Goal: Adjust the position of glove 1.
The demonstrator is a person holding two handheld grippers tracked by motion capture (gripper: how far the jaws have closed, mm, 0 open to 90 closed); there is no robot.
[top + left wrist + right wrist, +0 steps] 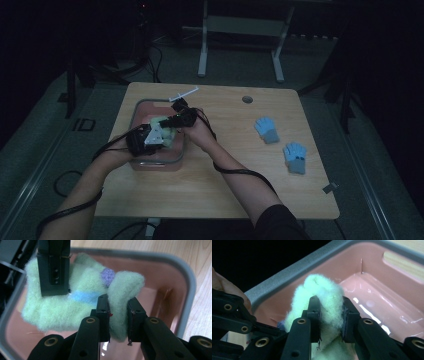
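A pale green fuzzy glove [75,302] is held by both grippers over a pink bin [150,165].

The left gripper [118,315] is closed on a fold of the glove, its pads pressed into the fleece; the right gripper [331,317] is likewise clamped on a bunched part of it. The glove, marked with a blue stripe and a purple patch, is kept inside the grey-rimmed bin at the left of the wooden table [225,185]. Two blue gloves [280,142] are seen lying well apart, at the table's right.
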